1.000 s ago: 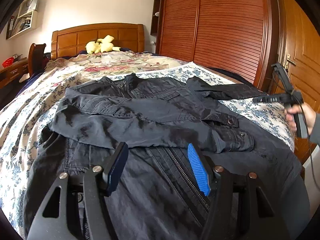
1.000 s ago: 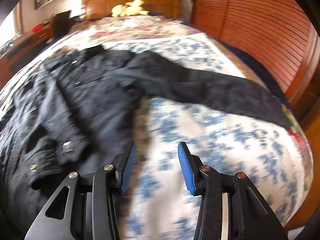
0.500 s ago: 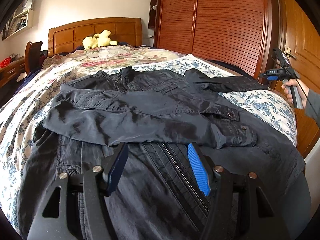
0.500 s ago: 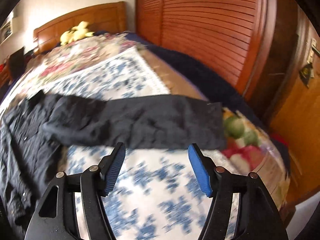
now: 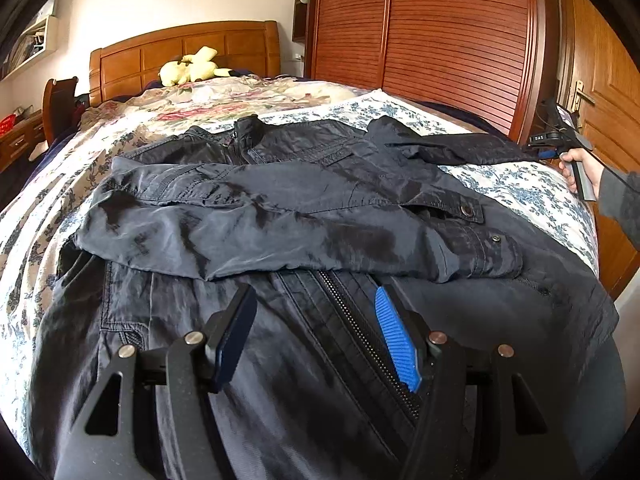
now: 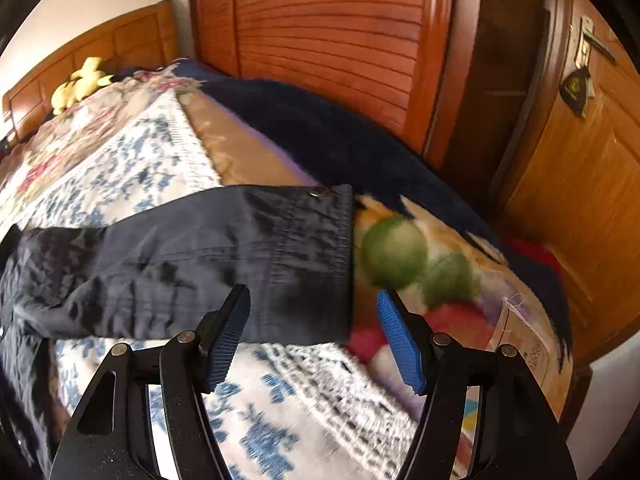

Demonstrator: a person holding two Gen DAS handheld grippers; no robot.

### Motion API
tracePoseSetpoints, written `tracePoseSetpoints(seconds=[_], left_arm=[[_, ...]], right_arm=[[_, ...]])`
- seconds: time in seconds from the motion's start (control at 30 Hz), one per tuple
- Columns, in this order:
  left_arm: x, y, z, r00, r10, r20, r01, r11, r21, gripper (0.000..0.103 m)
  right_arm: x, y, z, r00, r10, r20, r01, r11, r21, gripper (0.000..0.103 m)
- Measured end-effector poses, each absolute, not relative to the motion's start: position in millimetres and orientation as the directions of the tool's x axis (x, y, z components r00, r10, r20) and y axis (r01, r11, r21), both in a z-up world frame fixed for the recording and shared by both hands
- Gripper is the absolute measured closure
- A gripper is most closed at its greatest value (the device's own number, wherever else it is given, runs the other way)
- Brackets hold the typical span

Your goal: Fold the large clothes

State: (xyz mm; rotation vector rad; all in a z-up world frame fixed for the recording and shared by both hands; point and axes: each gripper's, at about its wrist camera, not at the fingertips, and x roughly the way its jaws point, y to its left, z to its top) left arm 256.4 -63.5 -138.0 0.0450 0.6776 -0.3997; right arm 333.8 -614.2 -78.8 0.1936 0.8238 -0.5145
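The right gripper (image 6: 314, 334) has its jaws spread wide and empty, now hanging right over the cuff of the sleeve (image 6: 208, 264), which half a second ago lay farther up the frame; the left gripper (image 5: 316, 330), jaws likewise wide and empty, hovers unchanged above the zipper of the jacket (image 5: 280, 208), spread mid-frame on the bed (image 5: 520, 176).

Wooden-framed bed (image 5: 184, 46), panelled headboard. Covered by a white quilt with blue floral print (image 5: 520, 184), overlying a rose-patterned cream bedspread (image 5: 224, 96). Fruit-printed blanket (image 6: 420, 264) and dark navy fleece (image 6: 320, 120) at the wardrobe-side edge. Directly on the bed: dark navy cotton jacket (image 5: 280, 216), spread flat, one sleeve folded across its front; yellow plush toy (image 5: 192, 70) beside the headboard.
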Motion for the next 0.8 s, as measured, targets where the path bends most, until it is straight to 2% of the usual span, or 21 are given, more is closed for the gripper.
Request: tracePoseSetpoints(seconds=[0.2, 0.23, 0.27, 0.3, 0.33, 0.4, 0.8], left_arm=[[258.1, -62.7, -139.2, 0.699, -0.348, -0.625, 0.374, 0.922, -0.095, 0.042], [258.4, -62.4, -139.3, 0.698, -0.349, -0.626, 0.374, 0.922, -0.097, 0.042], [258.6, -62.2, -139.5, 0.697, -0.349, -0.627, 0.373, 0.923, -0.098, 0.042], [258.5, -62.1, -139.6, 0.697, -0.348, -0.627, 0.372, 0.923, -0.099, 0.042], [258.2, -62.1, -139.4, 0.698, -0.348, -0.627, 0.372, 0.923, -0.098, 0.042], [257.4, -62.1, -138.4, 0.701, -0.346, -0.623, 0.371, 0.924, -0.096, 0.042], [241.3, -52.5, -124.1, 0.731, -0.351, -0.585, 0.368, 0.925, -0.095, 0.042]], right_arm=[[340.7, -617.9, -89.4, 0.556, -0.346, -0.756, 0.499, 0.866, -0.029, 0.036], [342.6, -615.0, -90.1, 0.563, -0.335, -0.756, 0.483, 0.875, -0.028, 0.044], [344.8, -610.9, -91.0, 0.567, -0.319, -0.760, 0.459, 0.888, -0.031, 0.061], [346.9, -606.5, -91.1, 0.564, -0.326, -0.759, 0.445, 0.894, -0.054, 0.067], [349.2, -599.5, -89.9, 0.565, -0.328, -0.757, 0.417, 0.905, -0.081, 0.085], [350.5, -584.8, -82.2, 0.573, -0.322, -0.753, 0.371, 0.922, -0.112, 0.099], [323.3, -459.4, 21.1, 0.749, -0.223, -0.624, 0.130, 0.973, -0.192, 0.102]])
